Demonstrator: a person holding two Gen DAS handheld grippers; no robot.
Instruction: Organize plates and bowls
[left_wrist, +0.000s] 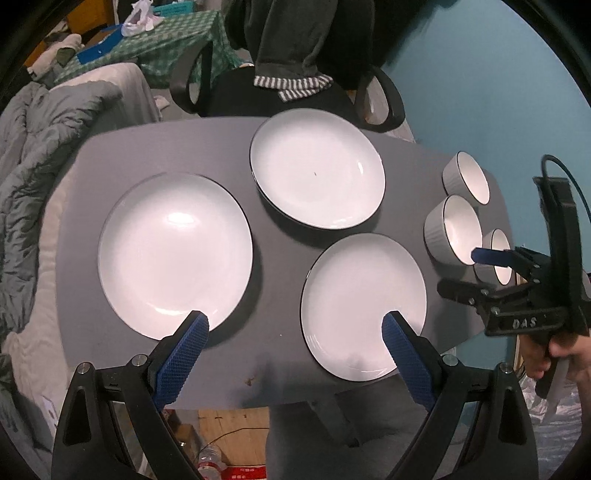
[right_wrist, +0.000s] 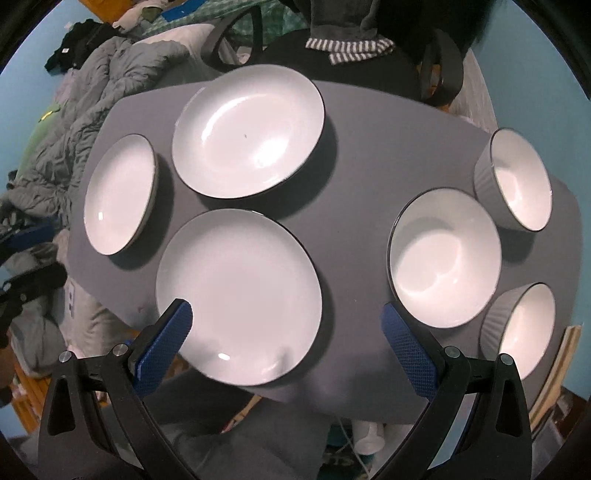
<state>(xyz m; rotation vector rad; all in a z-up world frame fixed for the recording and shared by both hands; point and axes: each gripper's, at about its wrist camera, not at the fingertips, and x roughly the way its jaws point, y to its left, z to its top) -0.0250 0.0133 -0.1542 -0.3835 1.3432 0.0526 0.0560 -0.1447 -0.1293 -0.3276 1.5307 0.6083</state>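
Three white plates and three white bowls are lying separately on a grey bench (left_wrist: 155, 155), none stacked yet. The left tool (left_wrist: 295, 326) is hovering with its blue fingers spread wide and empty, above the gap between the left plate (left_wrist: 173, 251) and the near plate (left_wrist: 364, 306). The right tool (right_wrist: 288, 317) is likewise released and empty over the near plate, with the middle bowl (right_wrist: 445, 258) just beside it. Sorting appears to be just starting; the next move likely calls for lowering onto one plate's rim and pinching it.
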